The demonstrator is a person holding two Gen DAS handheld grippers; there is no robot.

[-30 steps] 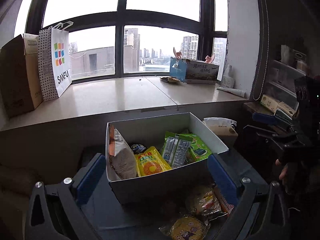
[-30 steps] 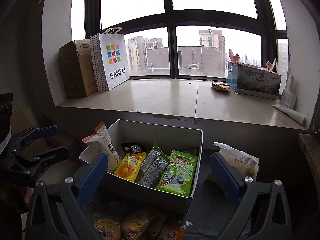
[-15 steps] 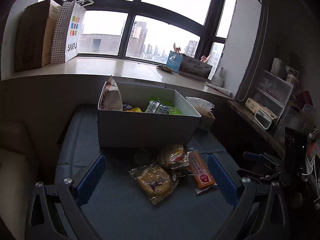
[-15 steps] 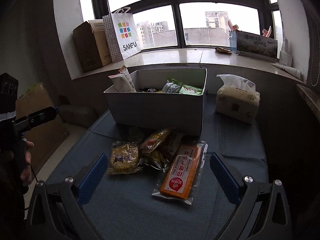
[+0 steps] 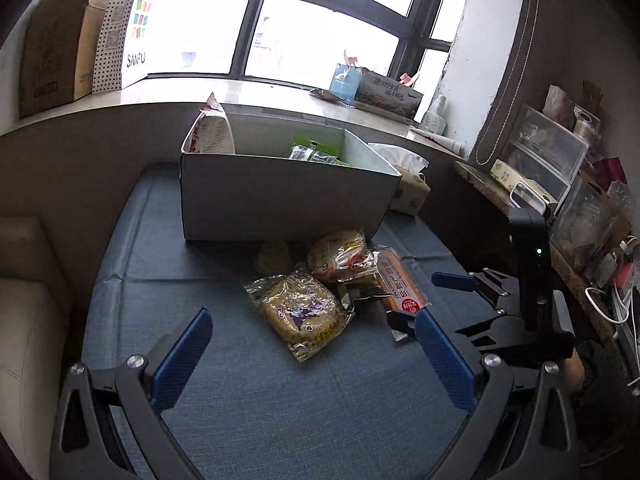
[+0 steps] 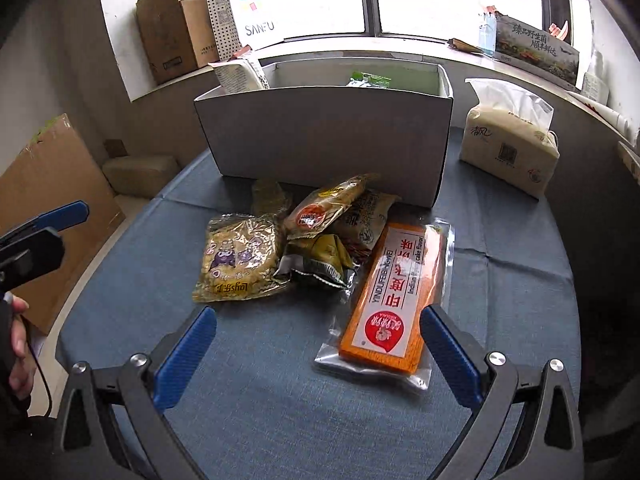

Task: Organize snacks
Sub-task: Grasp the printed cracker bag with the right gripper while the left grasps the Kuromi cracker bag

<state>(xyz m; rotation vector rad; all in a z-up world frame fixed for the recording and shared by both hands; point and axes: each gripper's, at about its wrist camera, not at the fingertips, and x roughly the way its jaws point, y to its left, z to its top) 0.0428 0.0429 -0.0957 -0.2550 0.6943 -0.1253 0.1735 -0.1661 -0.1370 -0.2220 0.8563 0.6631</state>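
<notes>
Both the left gripper point(image 5: 310, 350) and the right gripper point(image 6: 318, 350) are held spread wide and empty above the blue cloth-covered table point(image 6: 500, 280), where crinkly plastic snack packets point(image 6: 312, 248) are heaped against the white cardboard box point(image 6: 328, 136) near its far edge.

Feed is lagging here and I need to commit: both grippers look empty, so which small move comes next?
Probably lower the right gripper onto the orange cake bar. It lies flat on the blue cloth, nearest that gripper and mostly clear of the other loose packets, so it looks easiest to take first. Both it and the left gripper are open and empty; the white box behind has room.
</notes>
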